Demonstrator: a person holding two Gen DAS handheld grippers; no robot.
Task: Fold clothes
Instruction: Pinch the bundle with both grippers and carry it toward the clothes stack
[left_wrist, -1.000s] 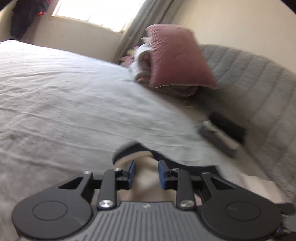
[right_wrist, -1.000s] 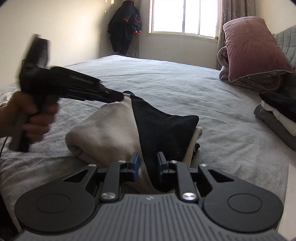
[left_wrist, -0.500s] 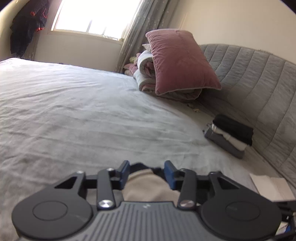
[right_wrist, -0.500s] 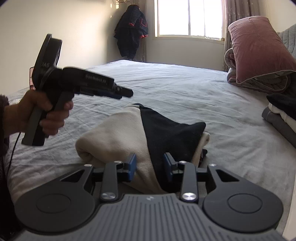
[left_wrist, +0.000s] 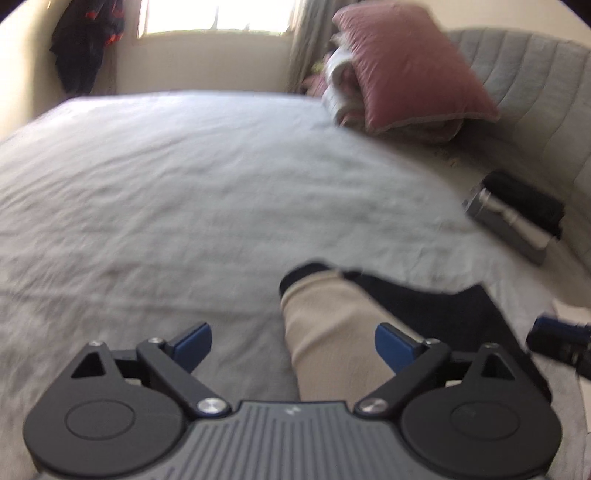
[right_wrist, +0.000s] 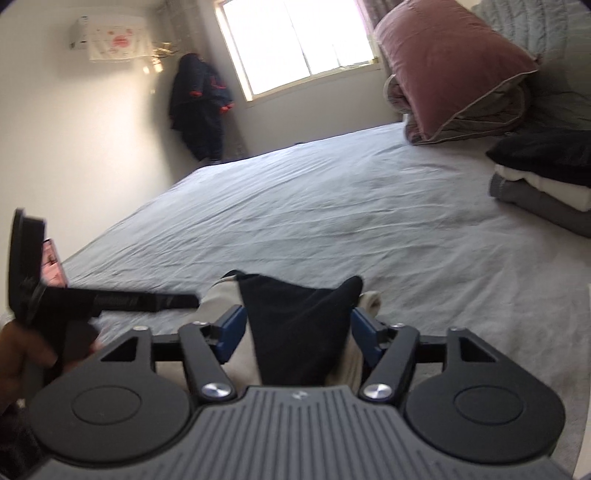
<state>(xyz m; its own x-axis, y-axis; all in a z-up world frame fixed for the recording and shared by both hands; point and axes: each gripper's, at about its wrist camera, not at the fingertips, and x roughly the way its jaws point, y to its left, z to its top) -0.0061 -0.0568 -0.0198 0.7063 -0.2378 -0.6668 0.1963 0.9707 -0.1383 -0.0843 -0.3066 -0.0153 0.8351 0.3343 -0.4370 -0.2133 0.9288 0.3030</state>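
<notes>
Clothes are what this is about: one folded top (right_wrist: 295, 325), cream and black, lies on the near part of the bed (right_wrist: 332, 221), right in front of both claws. The left claw (left_wrist: 293, 345) has just been opening, and its blue pads stand far apart; the cream part of the top lies between them, but the pads do not press on it. The right claw (right_wrist: 295, 334) has just been opening too; the black part of the top sits between its blue pads, and they do not squeeze it. In the right view one hand (right_wrist: 22, 354) holds the left claw's handle at the left edge. The bed has a pale grey sheet with small wrinkles, and most of it is bare. Farther off on the right side is one pile of folded clothes (right_wrist: 546, 177), with three things in it: grey at the bottom, white in the middle, black on top. Behind that, by the grey padded headboard (left_wrist: 535, 92), one pink pillow (right_wrist: 454, 70) leans on a rolled blanket (left_wrist: 341, 90). At the far wall there is one bright window (right_wrist: 295, 40), one dark coat (right_wrist: 199, 107) hanging in the corner, and one white air unit (right_wrist: 110, 38) high up on the wall.
</notes>
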